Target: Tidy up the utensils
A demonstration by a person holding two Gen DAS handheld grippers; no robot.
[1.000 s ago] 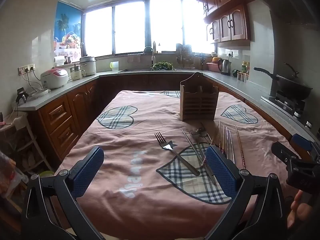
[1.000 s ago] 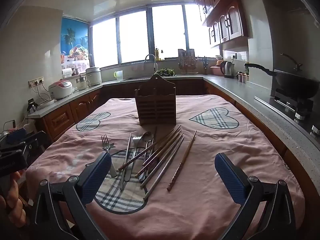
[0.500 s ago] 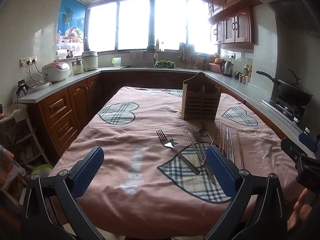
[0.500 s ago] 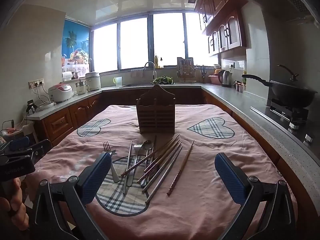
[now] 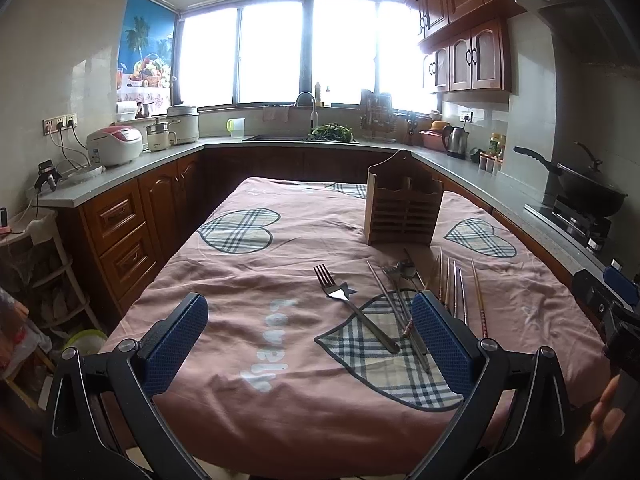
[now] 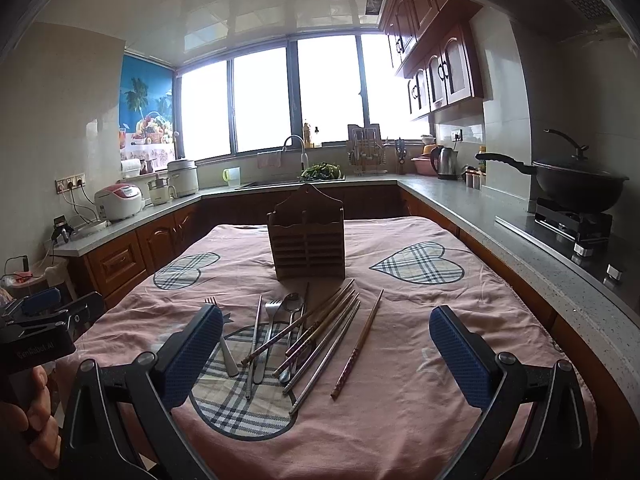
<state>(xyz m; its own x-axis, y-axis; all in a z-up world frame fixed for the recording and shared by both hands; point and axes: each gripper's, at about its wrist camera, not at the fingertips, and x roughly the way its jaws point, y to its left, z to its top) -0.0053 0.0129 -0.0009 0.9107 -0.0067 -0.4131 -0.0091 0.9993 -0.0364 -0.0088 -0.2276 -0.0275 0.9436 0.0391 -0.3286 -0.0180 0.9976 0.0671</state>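
Rice cooker (image 5: pixel 115 145) seen on left counter, plugged into wall sockets (image 5: pixel 60 122). Electric kettle (image 5: pixel 455 142) placed near right corner. Lidded wok (image 6: pixel 576 184) set on stove (image 6: pixel 573 220). Greens (image 5: pixel 331 132) piled by faucet (image 5: pixel 306 101).

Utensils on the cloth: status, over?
Left gripper and right gripper open, empty. Utensils loose before the wooden holder. Nothing in the way.
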